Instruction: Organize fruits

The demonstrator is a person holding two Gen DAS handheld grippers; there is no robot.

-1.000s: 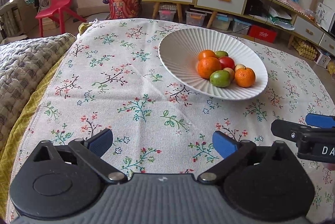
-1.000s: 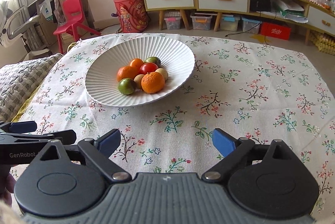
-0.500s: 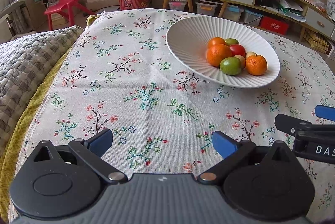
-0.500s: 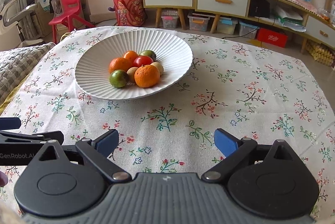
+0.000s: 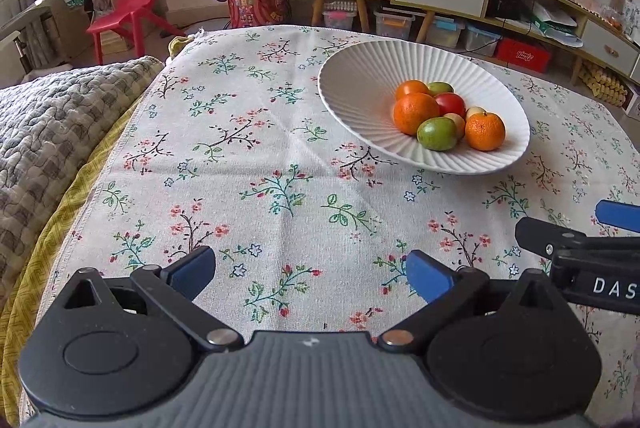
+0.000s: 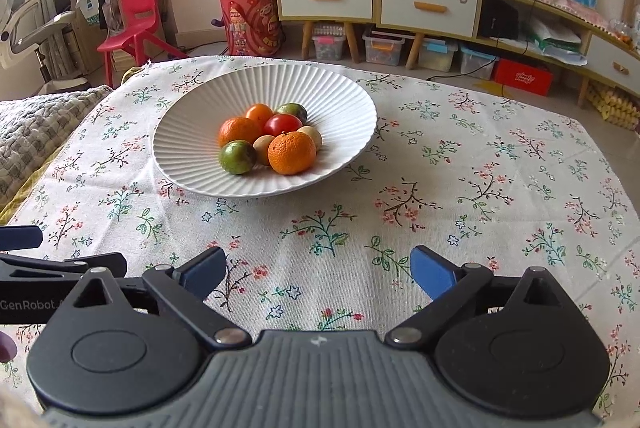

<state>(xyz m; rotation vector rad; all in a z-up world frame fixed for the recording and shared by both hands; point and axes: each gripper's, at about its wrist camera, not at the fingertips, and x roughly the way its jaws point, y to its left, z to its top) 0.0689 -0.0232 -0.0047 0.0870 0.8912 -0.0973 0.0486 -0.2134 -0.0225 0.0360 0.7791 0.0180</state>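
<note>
Both grippers — left [image 5: 311, 270] and right [image 6: 316, 268] — are spread wide and empty above the tablecloth [image 6: 460, 188], well short of the bowl [image 6: 328, 92], where the fruits [image 6: 268, 142] lie clustered.

left gripper [image 5: 310, 274] jaws apart, right gripper [image 6: 316, 270] likewise

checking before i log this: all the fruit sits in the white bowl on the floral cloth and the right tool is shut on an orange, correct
Not quite. The right tool is open and empty, held over the floral cloth short of the white bowl, as the right wrist view shows. The rest stands: all the fruit, oranges included, sits in the bowl.
</note>
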